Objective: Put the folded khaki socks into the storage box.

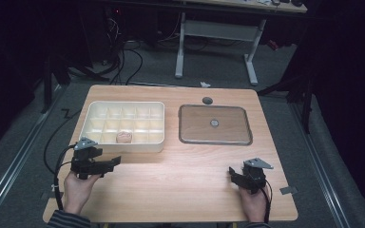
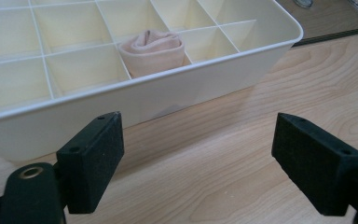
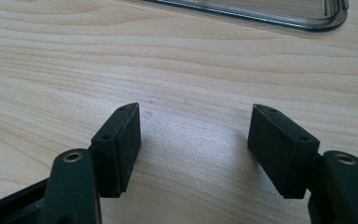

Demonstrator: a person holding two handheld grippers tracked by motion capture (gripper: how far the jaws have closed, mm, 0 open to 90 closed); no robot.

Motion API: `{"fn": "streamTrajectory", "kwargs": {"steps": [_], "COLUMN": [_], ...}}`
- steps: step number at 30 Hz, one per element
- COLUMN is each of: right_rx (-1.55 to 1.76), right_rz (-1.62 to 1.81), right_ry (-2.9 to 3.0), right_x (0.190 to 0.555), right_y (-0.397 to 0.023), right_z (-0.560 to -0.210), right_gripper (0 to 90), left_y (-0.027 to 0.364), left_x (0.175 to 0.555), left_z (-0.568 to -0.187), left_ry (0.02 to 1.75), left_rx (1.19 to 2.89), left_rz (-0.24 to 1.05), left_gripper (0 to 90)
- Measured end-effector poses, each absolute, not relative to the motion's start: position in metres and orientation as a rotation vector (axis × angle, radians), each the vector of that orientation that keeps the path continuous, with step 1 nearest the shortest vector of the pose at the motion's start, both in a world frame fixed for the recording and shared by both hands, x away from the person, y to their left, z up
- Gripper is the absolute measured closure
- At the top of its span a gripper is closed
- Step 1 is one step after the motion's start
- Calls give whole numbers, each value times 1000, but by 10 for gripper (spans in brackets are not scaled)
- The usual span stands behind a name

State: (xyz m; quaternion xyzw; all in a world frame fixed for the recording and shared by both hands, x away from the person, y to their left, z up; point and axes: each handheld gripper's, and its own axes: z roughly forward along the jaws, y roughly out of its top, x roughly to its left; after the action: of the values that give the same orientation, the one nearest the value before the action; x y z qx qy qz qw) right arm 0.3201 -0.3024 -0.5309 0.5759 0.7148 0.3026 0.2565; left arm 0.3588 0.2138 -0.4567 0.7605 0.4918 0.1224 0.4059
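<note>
One rolled sock [image 2: 153,50] sits in one divided box [image 1: 91,113]; left gripper [image 2: 198,161] and right gripper [image 3: 193,147] both gape wide

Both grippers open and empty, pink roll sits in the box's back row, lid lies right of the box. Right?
Not quite: the pink roll sits in the front row of the box, nearest the person, as the high view shows. The rest holds: left gripper and right gripper open and empty, lid right of the box.
</note>
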Motion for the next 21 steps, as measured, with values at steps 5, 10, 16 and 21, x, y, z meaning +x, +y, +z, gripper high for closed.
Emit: {"fn": "streamTrajectory", "kwargs": {"steps": [5, 10, 16, 21], "right_rx": [1563, 1563, 1561, 1563], "right_rz": [821, 821, 821, 822], "right_ry": [1940, 1940, 1941, 1941], "right_x": [320, 320, 320, 320], "right_y": [-302, -302, -302, -302], "right_z": [-531, -531, -531, -531], "right_gripper": [347, 347, 346, 345], "left_y": [212, 208, 204, 200], "left_x": [357, 356, 355, 354], "left_z": [-459, -461, -462, -463], "left_ry": [1234, 1224, 1211, 1193], "left_rx": [1912, 1915, 1917, 1928], "left_rz": [283, 274, 265, 257], "left_gripper": [174, 174, 174, 174]}}
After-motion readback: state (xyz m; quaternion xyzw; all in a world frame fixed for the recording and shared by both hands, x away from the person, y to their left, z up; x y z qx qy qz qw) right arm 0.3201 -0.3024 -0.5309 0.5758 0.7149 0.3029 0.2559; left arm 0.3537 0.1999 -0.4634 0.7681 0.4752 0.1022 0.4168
